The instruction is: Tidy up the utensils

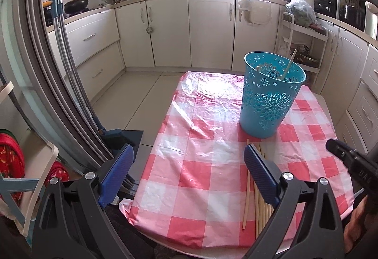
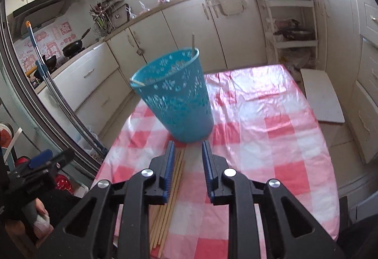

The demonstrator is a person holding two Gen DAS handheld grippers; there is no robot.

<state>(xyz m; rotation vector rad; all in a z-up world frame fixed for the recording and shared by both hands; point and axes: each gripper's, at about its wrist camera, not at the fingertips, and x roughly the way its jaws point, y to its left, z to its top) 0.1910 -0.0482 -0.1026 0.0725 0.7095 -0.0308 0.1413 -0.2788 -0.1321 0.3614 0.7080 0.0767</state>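
A blue perforated plastic basket [image 1: 271, 98] stands upright on the pink checked tablecloth [image 1: 200, 164], with a few wooden chopsticks [image 1: 288, 65] leaning inside. Several loose wooden chopsticks [image 1: 248, 190] lie in a bundle on the cloth in front of it. My left gripper [image 1: 189, 164] is wide open and empty, its right finger just over the bundle. In the right wrist view the basket [image 2: 177, 103] is straight ahead, the bundle of chopsticks [image 2: 172, 190] lies under my left finger, and my right gripper [image 2: 187, 155] is open and empty above the cloth.
The table's left edge drops to a tiled floor [image 1: 137, 93]. A mop handle [image 1: 70, 65] leans on a sliding door frame at left. Kitchen cabinets [image 1: 189, 29] run along the back and a white rack [image 2: 293, 22] stands at right. The right gripper's tip shows at the left wrist view's right edge [image 1: 342, 152].
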